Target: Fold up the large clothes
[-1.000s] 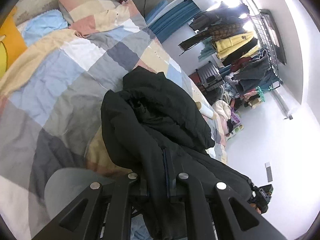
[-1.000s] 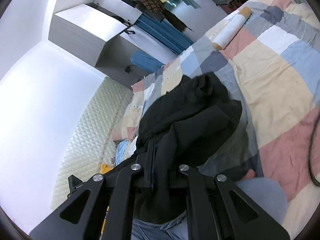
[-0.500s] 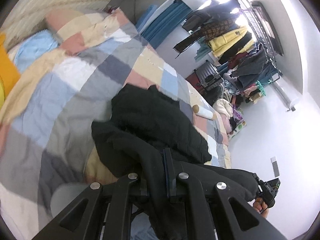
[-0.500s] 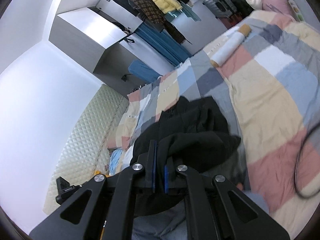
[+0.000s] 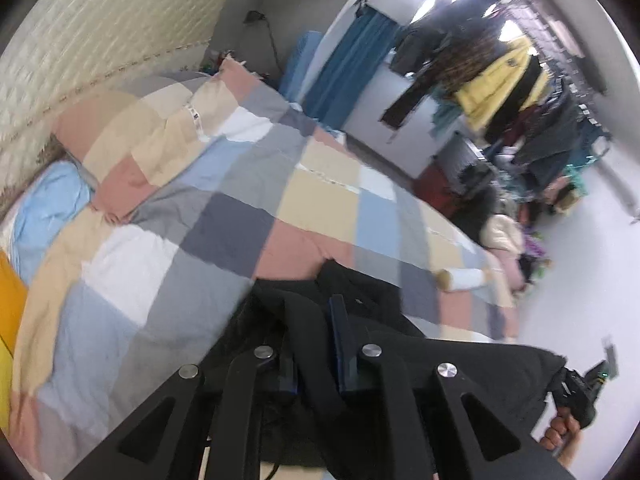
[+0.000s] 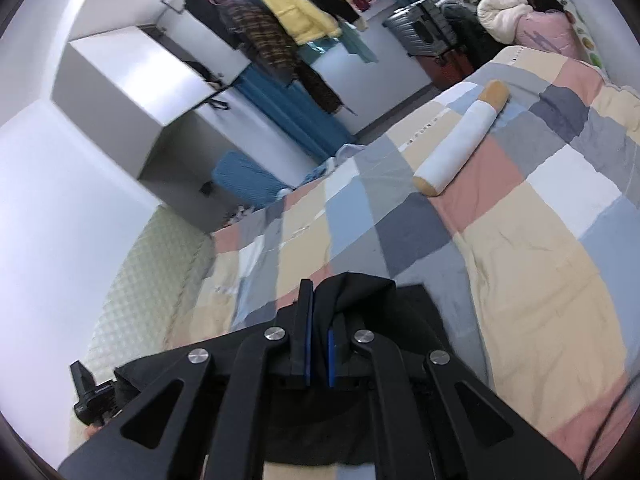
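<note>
A large black garment [image 5: 460, 364] hangs stretched between my two grippers above the patchwork bed cover [image 5: 224, 208]. My left gripper [image 5: 316, 344] is shut on one part of its upper edge. My right gripper [image 6: 318, 328] is shut on another part of the black garment [image 6: 360, 300], which bunches over its fingers. The right gripper also shows at the far right of the left wrist view [image 5: 576, 396], and the left gripper at the lower left of the right wrist view [image 6: 92, 396]. Most of the garment hangs below the fingers, out of sight.
A white bolster pillow [image 6: 460, 140] lies on the bed cover [image 6: 540, 260]. A blue pillow [image 5: 44, 208] and a yellow one [image 5: 8, 312] lie by the quilted headboard [image 5: 80, 40]. A clothes rack [image 5: 500, 76] and suitcases [image 6: 424, 28] stand beyond the bed.
Both grippers have risen and lifted the black garment off the bed. It no longer lies heaped on the cover and now hangs between them.
</note>
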`<state>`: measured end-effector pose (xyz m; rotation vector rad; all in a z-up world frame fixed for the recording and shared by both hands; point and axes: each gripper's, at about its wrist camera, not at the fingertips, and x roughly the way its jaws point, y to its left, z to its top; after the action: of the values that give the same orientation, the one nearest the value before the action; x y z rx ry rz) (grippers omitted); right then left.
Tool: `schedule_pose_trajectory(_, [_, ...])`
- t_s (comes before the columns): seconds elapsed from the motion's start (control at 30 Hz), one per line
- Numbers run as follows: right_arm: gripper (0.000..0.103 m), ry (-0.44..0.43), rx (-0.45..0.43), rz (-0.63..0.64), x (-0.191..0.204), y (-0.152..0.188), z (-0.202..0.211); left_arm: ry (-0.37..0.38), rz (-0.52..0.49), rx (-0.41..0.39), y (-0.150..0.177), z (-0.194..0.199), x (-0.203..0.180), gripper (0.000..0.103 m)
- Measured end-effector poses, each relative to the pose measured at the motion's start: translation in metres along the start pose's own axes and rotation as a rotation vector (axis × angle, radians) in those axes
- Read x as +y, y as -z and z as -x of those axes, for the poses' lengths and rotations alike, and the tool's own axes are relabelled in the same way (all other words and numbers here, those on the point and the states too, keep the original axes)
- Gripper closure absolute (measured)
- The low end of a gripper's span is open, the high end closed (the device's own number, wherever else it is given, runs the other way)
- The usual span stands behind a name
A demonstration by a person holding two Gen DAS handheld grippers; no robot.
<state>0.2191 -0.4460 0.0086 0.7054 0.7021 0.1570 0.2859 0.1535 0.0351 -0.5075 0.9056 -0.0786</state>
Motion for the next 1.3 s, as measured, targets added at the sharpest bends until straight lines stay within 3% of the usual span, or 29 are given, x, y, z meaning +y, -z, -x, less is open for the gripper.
schedule_pose_trajectory(0.2, [0.098, 0.13, 0.04, -0.021, -0.016, -0.019, -0.081, -0.105, 0.081, 0.074, -0.029, -0.098, 0.008, 0.089])
schedule_pose_trajectory(0.43, [0.097, 0.252, 0.115, -0.012, -0.045, -0.026, -0.172, -0.177, 0.111, 0.182, -0.039, -0.208, 0.025, 0.088])
schedule_pose_trajectory(0.7, [0.097, 0.321, 0.193, -0.009, -0.079, -0.018, -0.244, -0.184, 0.148, 0.27, -0.036, -0.281, 0.035, 0.088])
schedule_pose_trajectory(0.87, [0.097, 0.28, 0.213, -0.088, -0.093, -0.01, -0.247, -0.134, 0.186, 0.295, -0.032, -0.281, 0.041, 0.087])
schedule_pose_trajectory(0.97, [0.095, 0.256, 0.216, -0.113, -0.092, -0.008, -0.234, -0.052, 0.234, 0.315, -0.027, -0.265, 0.05, 0.083])
schedule_pose_trajectory(1.07, [0.094, 0.229, 0.22, -0.142, -0.089, -0.006, -0.217, 0.058, 0.306, 0.331, -0.022, -0.243, 0.062, 0.07])
schedule_pose_trajectory(1.1, [0.092, 0.221, 0.22, -0.147, -0.088, -0.005, -0.211, 0.11, 0.344, 0.32, -0.02, -0.227, 0.068, 0.061])
schedule_pose_trajectory(1.17, [0.08, 0.186, 0.212, -0.175, -0.086, -0.003, -0.192, 0.141, 0.375, 0.282, -0.017, -0.197, 0.074, 0.047])
schedule_pose_trajectory(1.23, [0.033, 0.162, 0.188, -0.199, -0.082, -0.003, -0.172, 0.149, 0.376, 0.236, -0.017, -0.167, 0.078, 0.041])
schedule_pose_trajectory(1.3, [0.032, 0.124, 0.156, -0.186, -0.072, -0.004, -0.147, 0.15, 0.348, 0.19, -0.016, -0.131, 0.078, 0.041])
